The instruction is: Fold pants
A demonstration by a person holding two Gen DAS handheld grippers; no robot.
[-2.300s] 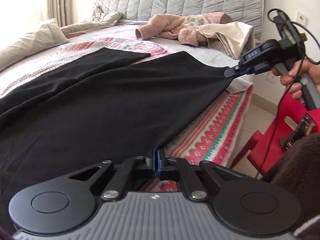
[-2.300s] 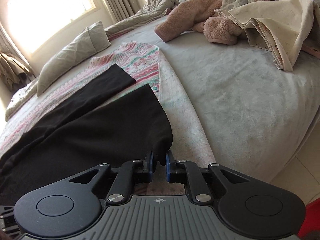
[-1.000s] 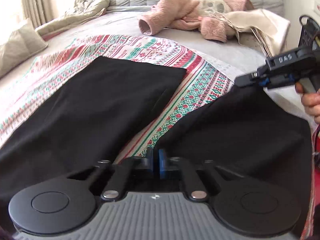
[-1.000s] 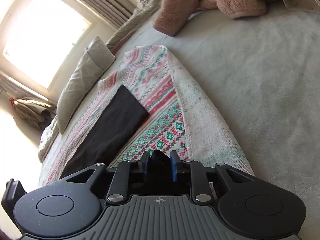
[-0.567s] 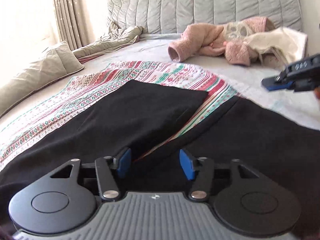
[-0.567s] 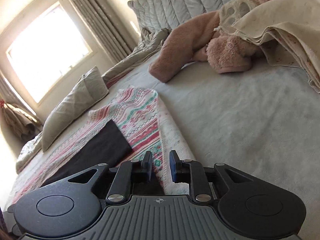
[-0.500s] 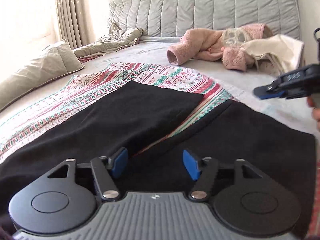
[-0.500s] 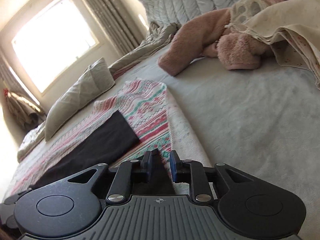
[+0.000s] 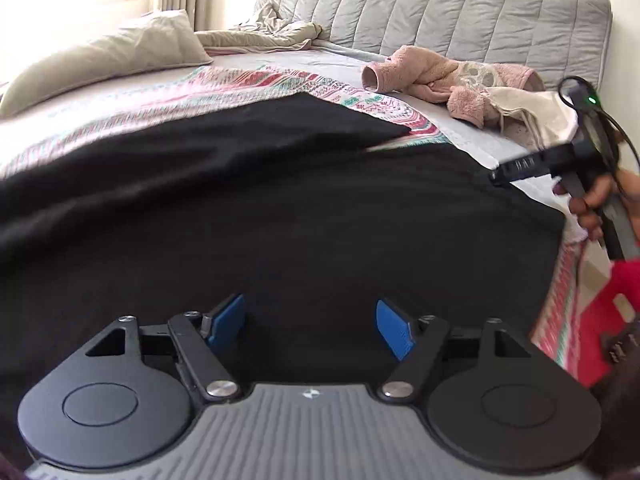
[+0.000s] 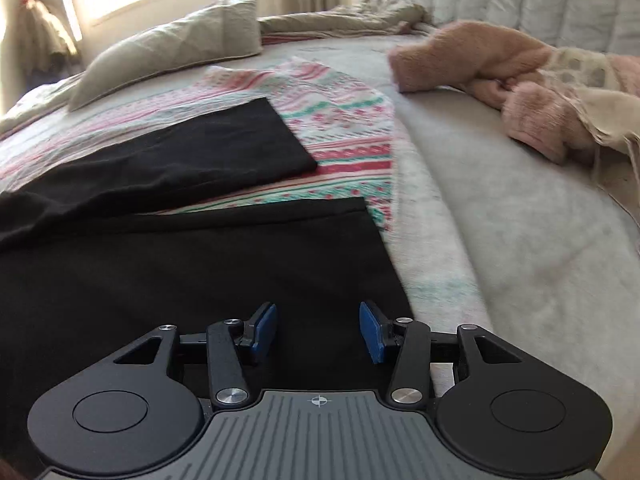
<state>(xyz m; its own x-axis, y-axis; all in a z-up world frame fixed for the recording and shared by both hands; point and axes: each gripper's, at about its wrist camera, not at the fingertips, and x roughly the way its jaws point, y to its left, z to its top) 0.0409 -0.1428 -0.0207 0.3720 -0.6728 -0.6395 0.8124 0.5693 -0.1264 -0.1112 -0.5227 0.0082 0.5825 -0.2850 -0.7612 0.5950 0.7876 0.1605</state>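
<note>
Black pants [image 9: 280, 208] lie spread flat on a patterned blanket [image 9: 256, 80] on the bed. In the right wrist view the two legs [image 10: 192, 256] lie apart with a strip of blanket between them; the far leg's hem [image 10: 280, 132] points toward the headboard. My left gripper [image 9: 310, 324] is open and empty above the near leg. My right gripper [image 10: 318, 330] is open and empty over the near leg's hem corner; it also shows in the left wrist view [image 9: 516, 168] at the right.
A pink fleece garment [image 10: 492, 76] and a cream cloth [image 9: 532, 116] lie near the grey headboard [image 9: 440, 12]. A grey pillow [image 10: 172, 48] and a crumpled sheet lie toward the window. The bed edge and a red stool [image 9: 608, 304] are at the right.
Both grippers held the near leg's hem, carried it across the bed and laid it down. Both have since opened and let go; the left drew back lower over the leg.
</note>
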